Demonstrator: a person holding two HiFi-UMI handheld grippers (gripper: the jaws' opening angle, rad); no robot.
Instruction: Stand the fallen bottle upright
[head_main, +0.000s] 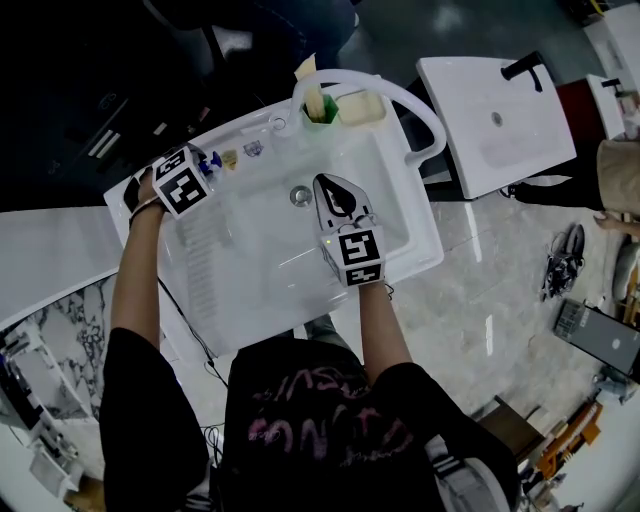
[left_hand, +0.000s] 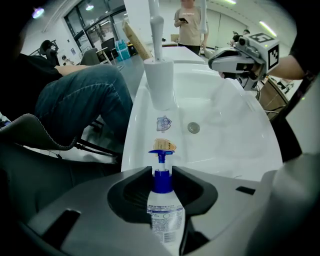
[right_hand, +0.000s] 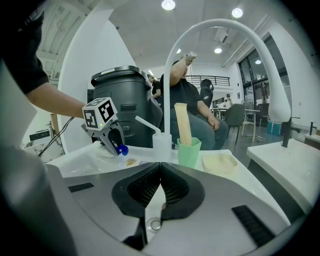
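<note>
The bottle (left_hand: 162, 212) is white with a printed label and a blue pump head. It lies along my left gripper (left_hand: 162, 170), whose jaws are shut on its blue neck, and the pump head sticks out past the fingertips. In the head view the left gripper (head_main: 203, 163) points down at the sink's back-left ledge, and only the bottle's blue pump (head_main: 207, 166) shows. The right gripper view shows that blue pump (right_hand: 121, 149) under the left gripper (right_hand: 112, 142). My right gripper (right_hand: 160, 164) hangs over the basin with its jaws shut on nothing; its place in the head view is (head_main: 326, 182).
The white sink (head_main: 400, 230) has a drain (head_main: 300, 196) at the middle. A green cup (right_hand: 189, 150), a white pump dispenser (right_hand: 161, 142) and a soap dish (right_hand: 220, 162) stand along the back ledge. Two small items (left_hand: 165, 145) lie there too. A curved white pipe (head_main: 405, 98) arches over the right side.
</note>
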